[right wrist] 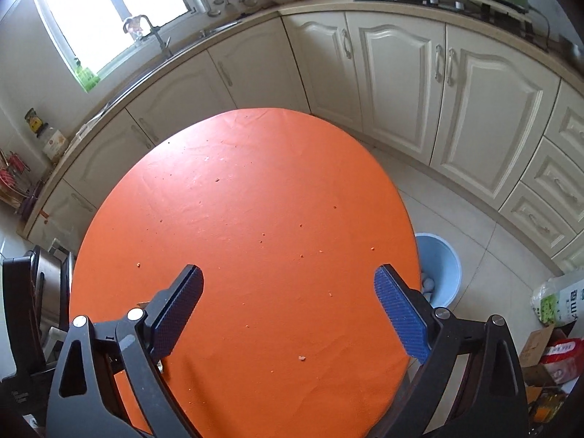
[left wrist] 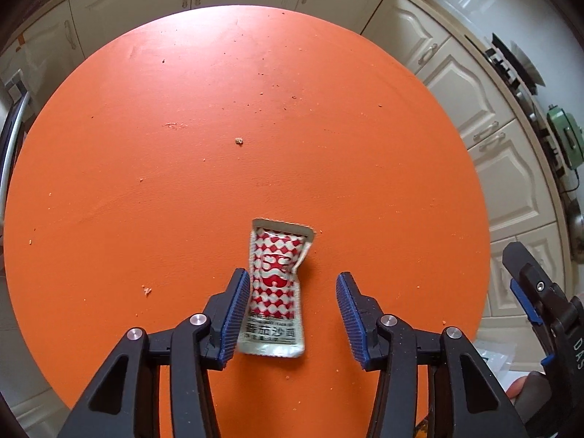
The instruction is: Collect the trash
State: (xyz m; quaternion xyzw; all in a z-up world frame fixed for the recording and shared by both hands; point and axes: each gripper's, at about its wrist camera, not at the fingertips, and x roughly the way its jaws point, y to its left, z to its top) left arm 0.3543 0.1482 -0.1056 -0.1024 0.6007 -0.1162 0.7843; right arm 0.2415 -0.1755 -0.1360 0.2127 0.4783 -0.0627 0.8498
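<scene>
Right rim of blue bin (right wrist: 443, 273) hidden partly behind orange round table (right wrist: 255, 197); contents hard to make out, something pale inside. Bottom edge of table cut off by both frames. Left gripper (left wrist: 292, 314) fingers apart over red-white sauce packet (left wrist: 275, 288); left pad (left wrist: 233, 314) touching or just beside packet edge, right pad clear, not clamped. Packet flat on table's near side, crumbs (left wrist: 239, 141) scattered, plenty of bare top beyond. Right gripper (right wrist: 288, 310) spread wide, nothing between, above table near edge by bin. Chinese print on packet's lower band, too small to read reliably.
</scene>
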